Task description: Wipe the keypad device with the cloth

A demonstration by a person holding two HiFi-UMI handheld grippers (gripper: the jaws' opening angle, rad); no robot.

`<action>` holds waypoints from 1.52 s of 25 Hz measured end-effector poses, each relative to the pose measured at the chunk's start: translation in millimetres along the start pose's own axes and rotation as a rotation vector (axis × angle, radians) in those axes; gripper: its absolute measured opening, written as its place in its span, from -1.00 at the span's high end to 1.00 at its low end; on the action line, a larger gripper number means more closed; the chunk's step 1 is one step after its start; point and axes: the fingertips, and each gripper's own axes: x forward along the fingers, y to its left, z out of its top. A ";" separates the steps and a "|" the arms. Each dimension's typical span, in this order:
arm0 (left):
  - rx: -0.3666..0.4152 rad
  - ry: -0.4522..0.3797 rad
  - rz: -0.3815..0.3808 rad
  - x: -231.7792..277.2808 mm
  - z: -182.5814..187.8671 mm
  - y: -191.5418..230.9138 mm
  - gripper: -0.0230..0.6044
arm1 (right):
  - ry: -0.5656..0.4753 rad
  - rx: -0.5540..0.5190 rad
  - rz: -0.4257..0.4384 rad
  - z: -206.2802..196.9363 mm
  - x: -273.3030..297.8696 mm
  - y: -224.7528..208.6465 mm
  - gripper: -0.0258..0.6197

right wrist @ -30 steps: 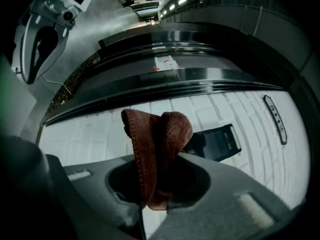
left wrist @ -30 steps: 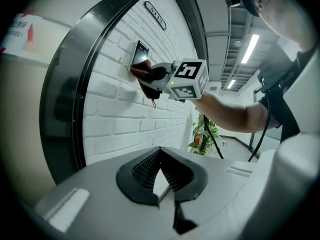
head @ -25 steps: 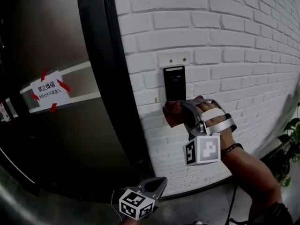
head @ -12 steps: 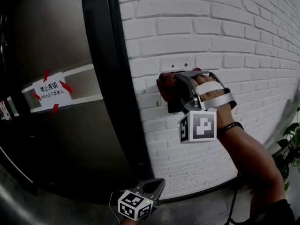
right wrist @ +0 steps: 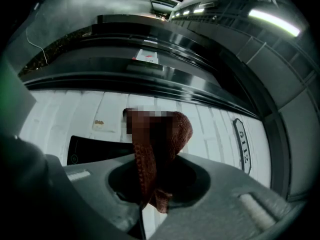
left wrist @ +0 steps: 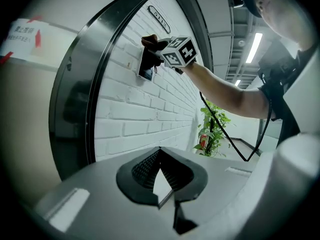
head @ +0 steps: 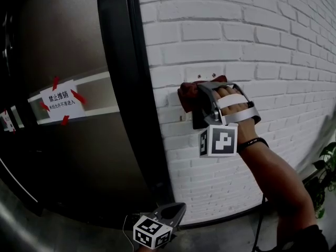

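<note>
My right gripper [head: 193,96] pinches red cloth [head: 185,92], held against top of black keypad device [head: 198,121] on white brick wall [head: 252,41]. My left gripper [head: 178,209] hangs low, jaws pressed together, nothing between. Door sign [head: 62,100] reads 禁止推销.

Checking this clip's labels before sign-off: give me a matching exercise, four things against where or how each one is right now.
Column one:
1 cloth
2 keypad device
3 left gripper
4 paper notice

Column two:
a taped to the dark door
b held low, empty, shut
c mounted on the white brick wall
d clamped in the right gripper

Pairs: 1-d, 2-c, 3-b, 4-a
</note>
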 end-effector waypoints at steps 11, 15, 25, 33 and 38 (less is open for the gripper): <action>0.003 0.015 -0.020 5.6 -2.6 -3.6 0.88 | 0.007 0.023 -0.004 -2.3 -5.6 14.4 0.76; 0.002 0.013 -0.031 7.7 -3.0 -5.7 0.87 | 0.008 0.025 0.005 -2.8 -9.0 23.0 0.76; 0.001 0.019 -0.039 9.5 -6.0 -8.6 0.87 | 0.008 0.031 0.047 -3.8 -19.9 51.1 0.76; -0.001 0.036 -0.035 8.3 -11.9 -11.3 0.87 | 0.005 0.044 0.095 -2.4 -28.9 75.3 0.76; 0.000 0.042 -0.034 6.4 -13.9 -13.8 0.88 | 0.002 0.056 0.122 -1.9 -33.9 90.4 0.76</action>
